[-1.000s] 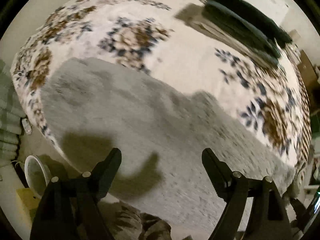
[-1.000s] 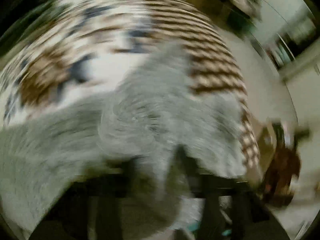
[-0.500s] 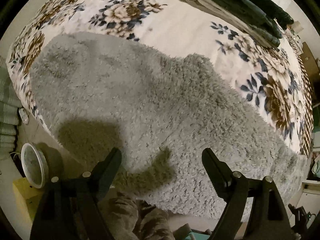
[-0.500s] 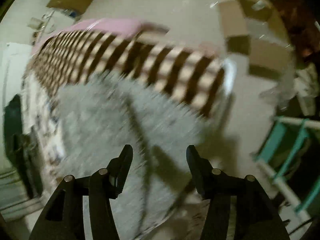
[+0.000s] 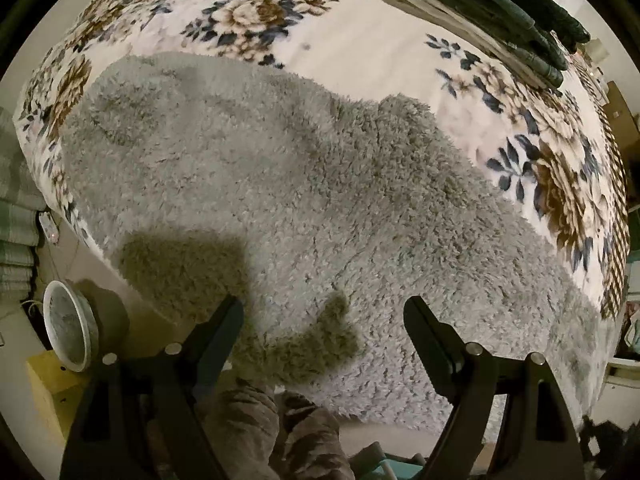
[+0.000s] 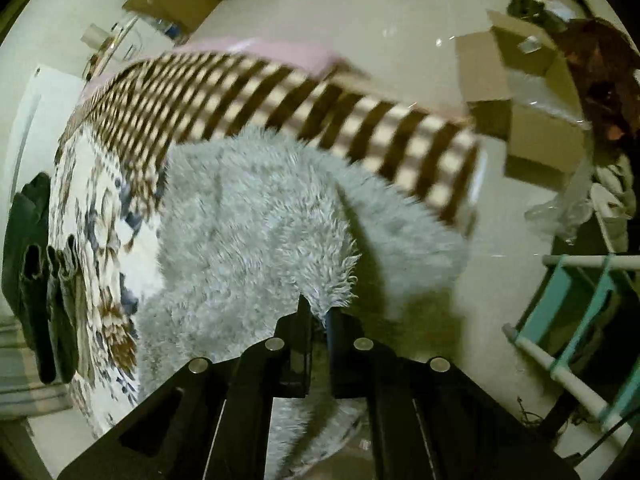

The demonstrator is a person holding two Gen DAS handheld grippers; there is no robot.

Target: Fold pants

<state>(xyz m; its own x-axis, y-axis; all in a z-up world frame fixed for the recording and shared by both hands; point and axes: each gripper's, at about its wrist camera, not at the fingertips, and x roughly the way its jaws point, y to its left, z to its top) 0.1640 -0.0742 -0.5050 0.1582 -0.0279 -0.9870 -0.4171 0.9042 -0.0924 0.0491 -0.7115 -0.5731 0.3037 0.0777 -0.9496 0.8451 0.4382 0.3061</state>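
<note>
Floral blanket covers the bed; brown-striped edge at 12 o'clock in the right wrist view. Grey fluffy pants lie spread flat on it, filling the centre of the left view. Folded dark clothes stacked at 1 o'clock. Left gripper hovers wide open over the pants, nothing gripped. Right gripper has just been closing; jaws now pinch the pants' edge.

Fluffy grey pants lie spread flat across the bed.
</note>
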